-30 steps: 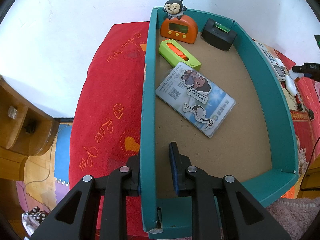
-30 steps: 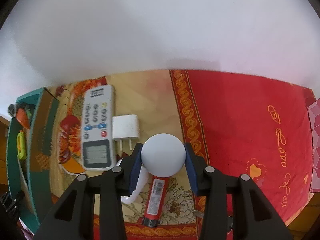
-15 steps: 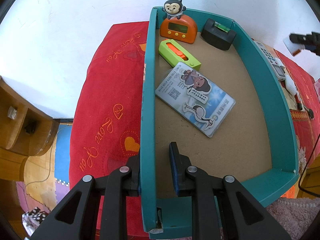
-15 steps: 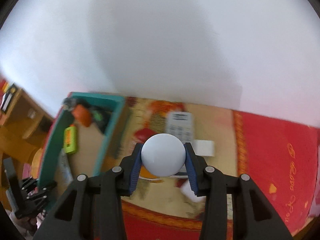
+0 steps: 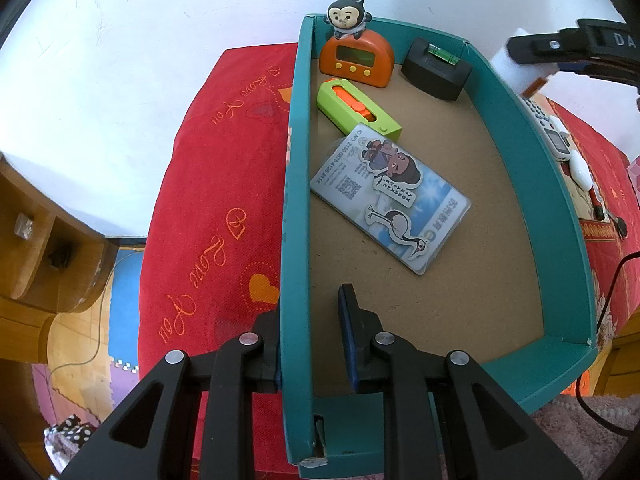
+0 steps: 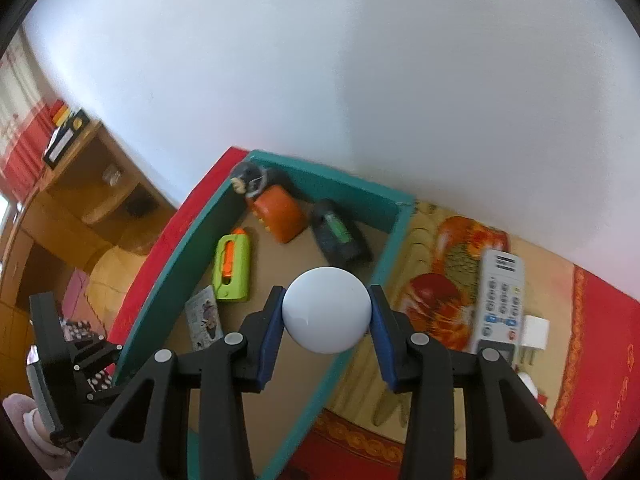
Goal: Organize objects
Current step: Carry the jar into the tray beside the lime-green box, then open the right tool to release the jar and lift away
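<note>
The right gripper [image 6: 326, 312] squeezes a smooth white ball [image 6: 326, 310] between its blue pads. The ball hides part of the teal box [image 5: 294, 200] below it. In the right view the monkey clock [image 6: 276, 212] is blurry. A picture card [image 6: 206, 318] is partly hidden behind the gripper. The left gripper [image 5: 308, 332] is clamped on the box's thin side wall, one finger outside and one inside. The box floor is flat brown board. A green cutter [image 5: 356, 110] and a black level [image 5: 436, 68] lie on it. A second ago the ball hung over the remote [image 6: 498, 304] — now it is above the box.
</note>
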Available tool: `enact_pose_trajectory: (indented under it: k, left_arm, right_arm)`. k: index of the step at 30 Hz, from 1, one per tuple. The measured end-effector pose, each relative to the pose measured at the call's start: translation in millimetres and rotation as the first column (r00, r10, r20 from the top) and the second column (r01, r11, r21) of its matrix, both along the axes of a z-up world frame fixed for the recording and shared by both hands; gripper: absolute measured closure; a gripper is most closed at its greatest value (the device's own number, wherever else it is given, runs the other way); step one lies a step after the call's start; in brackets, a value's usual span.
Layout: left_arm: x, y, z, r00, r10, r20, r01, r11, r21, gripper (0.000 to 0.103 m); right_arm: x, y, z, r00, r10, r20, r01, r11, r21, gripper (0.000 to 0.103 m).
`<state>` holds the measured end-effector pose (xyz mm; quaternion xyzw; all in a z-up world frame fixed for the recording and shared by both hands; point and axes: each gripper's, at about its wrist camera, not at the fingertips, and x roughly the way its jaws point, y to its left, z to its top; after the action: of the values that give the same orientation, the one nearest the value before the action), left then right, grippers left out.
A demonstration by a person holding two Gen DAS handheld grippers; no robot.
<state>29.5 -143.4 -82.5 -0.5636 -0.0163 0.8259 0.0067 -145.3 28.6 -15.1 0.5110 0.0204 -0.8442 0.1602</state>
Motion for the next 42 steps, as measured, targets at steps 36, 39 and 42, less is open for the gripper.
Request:
enact_pose_trajectory:
  k: [36,39,42]
  left_arm:
    - [-1,1,1,1.000,0.004,-0.003,-0.004,1.000,0.007,0.082]
    - [-1,1,0,1.000,0.003,-0.004,-0.003,1.000,0.006,0.082]
    - [-1,1,0,1.000,0.004,-0.004,-0.004,1.000,0.006,0.082]
  right_arm:
    - [-44,-93,-70,0.991,0.126,0.052,-0.132,0.982,0.135,0.063]
    - [-43,-94,-69,0.989,0.131,0.062,-0.137,0.984,0.114,0.062]
    - [-39,-95,-64,0.989,0.141,0.048,-0.146,0.983,0.109,0.061]
